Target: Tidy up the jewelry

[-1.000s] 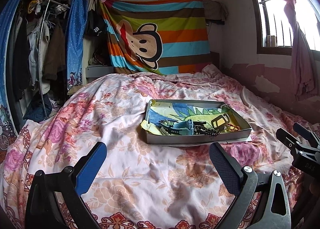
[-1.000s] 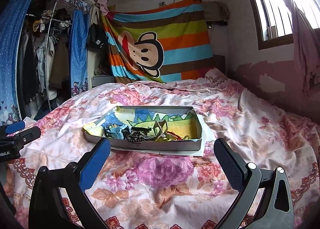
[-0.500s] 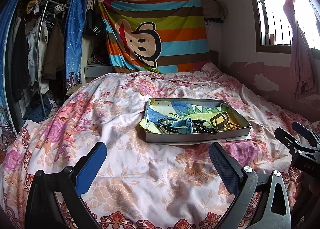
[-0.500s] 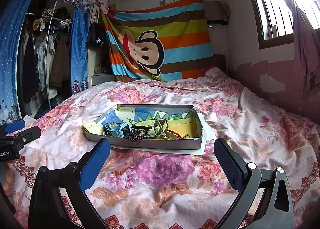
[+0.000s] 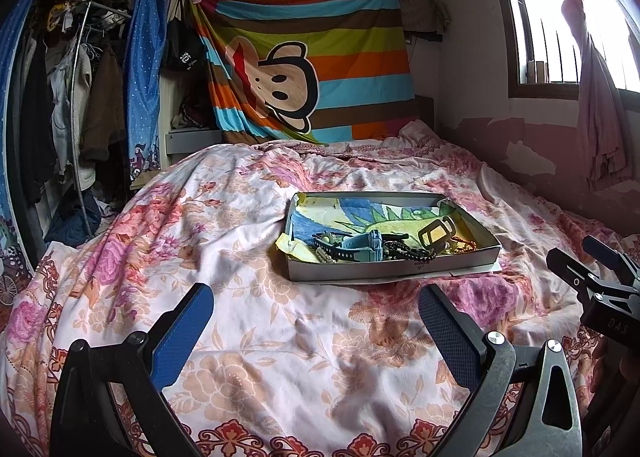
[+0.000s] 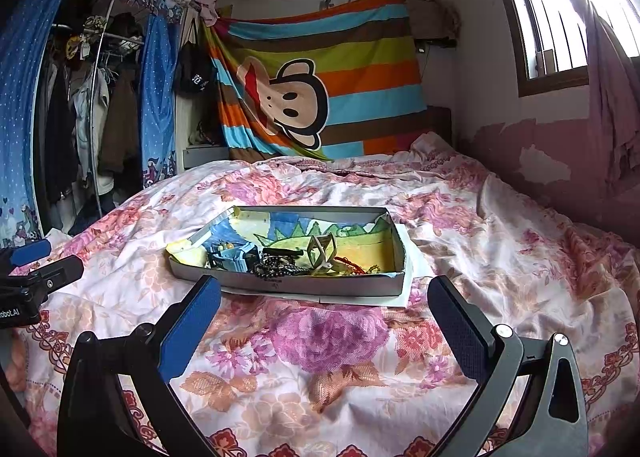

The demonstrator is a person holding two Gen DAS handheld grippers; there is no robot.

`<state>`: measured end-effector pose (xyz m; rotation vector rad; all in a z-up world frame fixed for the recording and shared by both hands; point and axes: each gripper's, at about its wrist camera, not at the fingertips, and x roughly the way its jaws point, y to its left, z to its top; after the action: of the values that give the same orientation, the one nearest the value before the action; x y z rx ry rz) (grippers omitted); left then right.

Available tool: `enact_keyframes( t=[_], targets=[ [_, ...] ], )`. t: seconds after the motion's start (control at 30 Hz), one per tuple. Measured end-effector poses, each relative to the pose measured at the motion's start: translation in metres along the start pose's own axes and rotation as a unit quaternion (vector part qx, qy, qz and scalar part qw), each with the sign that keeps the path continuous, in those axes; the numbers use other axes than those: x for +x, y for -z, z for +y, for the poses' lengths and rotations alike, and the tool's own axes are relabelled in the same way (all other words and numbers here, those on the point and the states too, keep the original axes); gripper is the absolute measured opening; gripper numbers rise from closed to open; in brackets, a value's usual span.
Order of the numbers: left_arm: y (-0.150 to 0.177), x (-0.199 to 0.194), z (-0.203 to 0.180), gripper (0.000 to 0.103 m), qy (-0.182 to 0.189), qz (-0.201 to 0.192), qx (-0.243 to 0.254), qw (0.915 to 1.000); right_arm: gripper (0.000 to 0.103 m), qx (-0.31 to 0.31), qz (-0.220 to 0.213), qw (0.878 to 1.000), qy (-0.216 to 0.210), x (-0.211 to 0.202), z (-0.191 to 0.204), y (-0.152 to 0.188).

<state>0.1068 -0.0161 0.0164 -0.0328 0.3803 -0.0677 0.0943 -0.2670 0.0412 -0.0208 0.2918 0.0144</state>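
A shallow grey box (image 5: 384, 271) lined with a colourful drawing lies on the flowered bedspread. It also shows in the right wrist view (image 6: 288, 284). In it lie a blue watch (image 5: 362, 247), a dark bead bracelet (image 5: 408, 251), a yellow-banded watch (image 5: 436, 233) and an orange chain (image 5: 466, 245), all in a heap near the front wall. My left gripper (image 5: 316, 315) is open and empty, short of the box's front left. My right gripper (image 6: 324, 309) is open and empty, just short of the box's front wall.
The flowered bedspread (image 5: 240, 241) covers the whole bed. A white sheet of paper (image 6: 412, 273) lies under the box. A clothes rack (image 5: 80, 97) stands at the left. A striped monkey blanket (image 5: 304, 69) hangs at the back wall. A window (image 5: 560, 17) is at the right.
Both views have shifted slightly and the box sits a little closer in the right wrist view. Both grippers stay open and empty.
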Motion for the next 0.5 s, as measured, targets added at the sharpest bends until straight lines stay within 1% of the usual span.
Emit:
enact_keyframes(
  t=[0.5],
  targets=[
    [-0.0001,-0.0001,-0.0007,0.103,0.000,0.000,0.001,1.0000,0.102,-0.001,0.001,1.000,0.000,0.0002,0.0005,0.0004]
  ],
)
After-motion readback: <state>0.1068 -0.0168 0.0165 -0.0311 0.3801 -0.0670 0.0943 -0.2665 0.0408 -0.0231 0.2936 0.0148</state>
